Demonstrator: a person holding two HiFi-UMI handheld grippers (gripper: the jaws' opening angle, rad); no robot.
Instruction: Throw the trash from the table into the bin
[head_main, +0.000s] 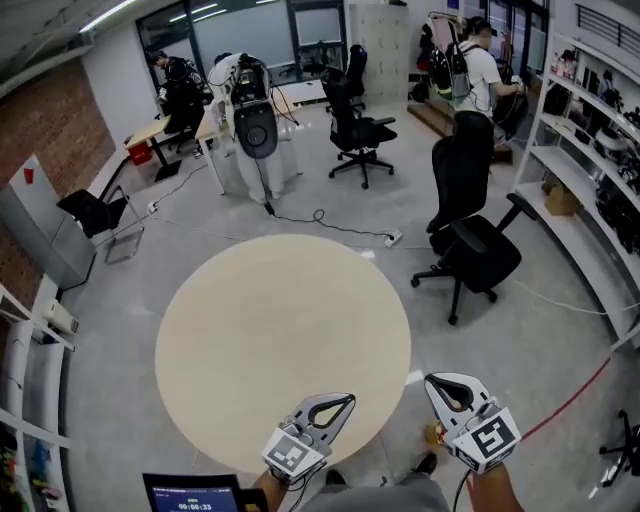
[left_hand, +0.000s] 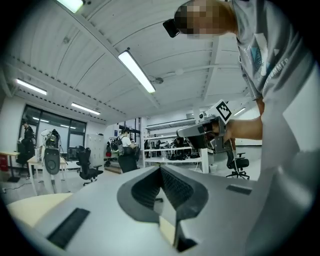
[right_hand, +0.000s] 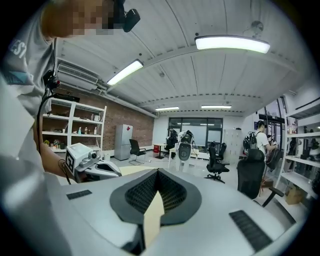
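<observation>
The round beige table shows a bare top with no trash on it, and no bin is in any view. My left gripper hovers over the table's near edge, shut and holding nothing. To its right, just off the table's rim, my right gripper is also shut and holding nothing. In the left gripper view the jaws meet with nothing between them, and the right gripper shows beyond, held in a hand. The right gripper view shows its jaws closed, with the left gripper at the left. A small orange-yellow thing lies on the floor by my feet.
A black office chair stands right of the table and another farther back. A white robot and desks fill the back left. Shelves line the right wall, and a person stands there. Cables cross the floor. A tablet sits at the bottom edge.
</observation>
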